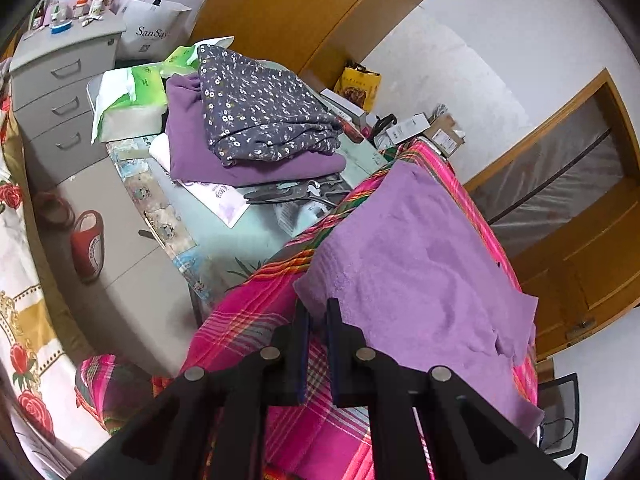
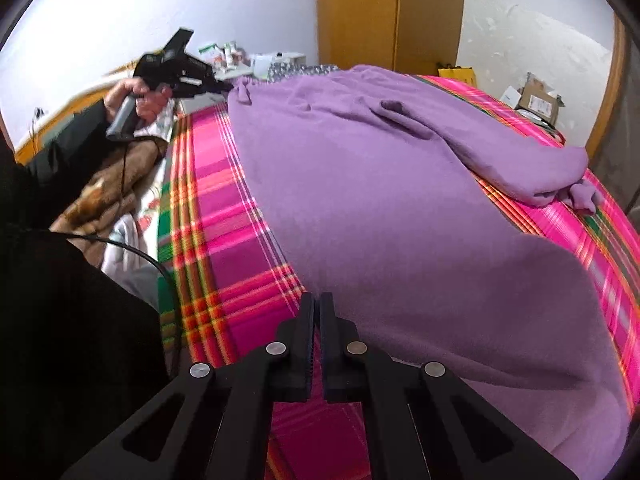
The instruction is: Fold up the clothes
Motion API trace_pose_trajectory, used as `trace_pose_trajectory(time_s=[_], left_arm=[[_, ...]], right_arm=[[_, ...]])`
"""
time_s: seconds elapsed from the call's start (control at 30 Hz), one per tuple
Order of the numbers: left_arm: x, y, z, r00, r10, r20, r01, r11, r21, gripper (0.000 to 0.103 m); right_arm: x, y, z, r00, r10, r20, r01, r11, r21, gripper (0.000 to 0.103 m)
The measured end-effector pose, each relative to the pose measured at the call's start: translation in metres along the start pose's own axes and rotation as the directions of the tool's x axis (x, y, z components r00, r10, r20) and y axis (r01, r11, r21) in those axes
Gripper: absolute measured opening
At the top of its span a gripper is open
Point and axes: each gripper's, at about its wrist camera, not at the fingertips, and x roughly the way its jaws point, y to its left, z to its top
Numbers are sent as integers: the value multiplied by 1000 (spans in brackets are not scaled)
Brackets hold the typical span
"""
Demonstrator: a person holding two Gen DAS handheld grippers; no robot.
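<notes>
Left wrist view has my left tongs (image 1: 317, 310) pitched steeply down at the near corner of the purple garment (image 1: 420, 264), the jaws drawn narrow with only a slim gap. The garment's edge lies right at the tips, but I cannot tell whether any cloth is pinched between them. That garment lies spread on the pink plaid bedspread (image 1: 256, 320). Beyond it, a bench (image 1: 256, 236) carries a folded stack: a floral cloth (image 1: 260, 112) on top of a purple one (image 1: 256, 164), with tissue packs (image 1: 132, 96) beside it and a grey drawer unit (image 1: 60, 92) further off. A red slipper (image 1: 89, 246) sits on the floor.

Right wrist view shows my right tongs (image 2: 317, 312) likewise angled down, jaws almost together, at the garment's near hem where it meets the bedspread; whether fabric is caught there I cannot make out. The garment covers much of the bed, one sleeve (image 2: 520, 160) thrown across toward the far right. At upper left my left hand (image 2: 138, 100), in a dark sleeve, grips the other tool's handle, raised above the bed's far corner.
</notes>
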Motion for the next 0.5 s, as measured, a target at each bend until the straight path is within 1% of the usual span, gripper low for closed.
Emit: trace_pose_trajectory(time_s=[0.03, 0.07, 0.1, 0.13, 0.2, 0.27, 0.37, 0.5], left_arm=[[0, 0, -1, 1000, -1, -1, 1, 1000, -1, 8], [1, 2, -1, 1000, -4, -4, 4, 1000, -9, 8], [2, 4, -2, 1000, -9, -9, 9, 1000, -18, 9], [3, 6, -1, 1000, -11, -14, 11, 1000, -24, 10], [6, 9, -2, 1000, -15, -27, 14, 999, -42, 12], [5, 8, -2, 999, -19, -27, 18, 999, -46, 12], [1, 6, -3, 999, -28, -15, 27, 999, -44, 12], [1, 6, -2, 1000, -19, -12, 18, 999, -42, 18]], right_arm=[[2, 2, -1, 1000, -15, -9, 15, 1000, -14, 11], [4, 4, -1, 999, -27, -17, 26, 999, -27, 18], [7, 6, -2, 999, -39, -25, 38, 998, -41, 28], [8, 7, -3, 998, -55, -24, 54, 997, -54, 31], [8, 4, -3, 997, -72, -10, 72, 996, -54, 32], [8, 0, -2, 995, -95, -5, 94, 995, -43, 32], [4, -2, 0, 995, -104, 9, 104, 994, -44, 32], [-1, 1, -1, 993, -113, 24, 114, 991, -77, 32]])
